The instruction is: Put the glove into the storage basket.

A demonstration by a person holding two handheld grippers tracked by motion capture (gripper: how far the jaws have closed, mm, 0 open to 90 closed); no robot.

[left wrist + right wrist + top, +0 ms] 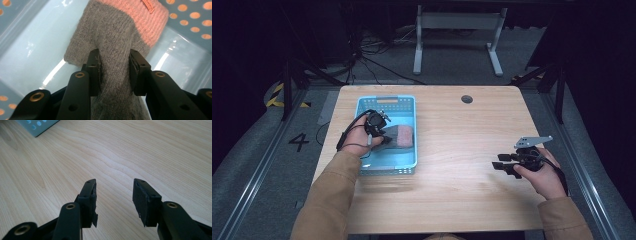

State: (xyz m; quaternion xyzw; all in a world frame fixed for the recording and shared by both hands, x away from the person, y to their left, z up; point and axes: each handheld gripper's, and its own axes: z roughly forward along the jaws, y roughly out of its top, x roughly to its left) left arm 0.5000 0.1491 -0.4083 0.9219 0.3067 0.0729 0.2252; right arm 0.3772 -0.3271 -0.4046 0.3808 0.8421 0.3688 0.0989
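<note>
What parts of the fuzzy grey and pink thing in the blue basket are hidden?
- Grey end of the knitted item: left gripper view, cut off by the bottom edge behind the left tool.
- Its pink tag: cut off by the top edge, unreadable.
- Its shape in the basket: high view, too small, partly behind the hand.

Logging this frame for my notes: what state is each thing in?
left gripper: shut on the sock, inside the basket
sock: grey and pink, pinched at its grey part
basket: upright on the table
right gripper: open, empty, over bare table
</note>
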